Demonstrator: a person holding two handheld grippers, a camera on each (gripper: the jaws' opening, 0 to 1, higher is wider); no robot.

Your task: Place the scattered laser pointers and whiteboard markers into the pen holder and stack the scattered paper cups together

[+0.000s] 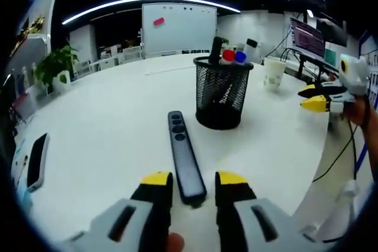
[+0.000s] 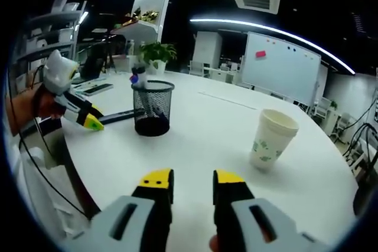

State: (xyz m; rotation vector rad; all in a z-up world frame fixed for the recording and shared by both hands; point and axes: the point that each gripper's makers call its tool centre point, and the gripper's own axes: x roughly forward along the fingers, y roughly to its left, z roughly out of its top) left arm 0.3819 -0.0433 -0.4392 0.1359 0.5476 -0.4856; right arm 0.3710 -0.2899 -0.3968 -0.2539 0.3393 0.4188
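Left gripper view shows the left gripper (image 1: 188, 182), jaws parted, straddling the laser pointer (image 1: 184, 156); close squarely, then carry it to the pen holder (image 1: 222, 91), while the right gripper (image 2: 188, 181) hangs empty, jaws apart.

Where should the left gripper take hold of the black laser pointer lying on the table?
Grip the near end of the laser pointer, across its narrow width. It lies flat, pointing away from the left gripper, whose open jaws already flank that end, so coming straight down looks best.
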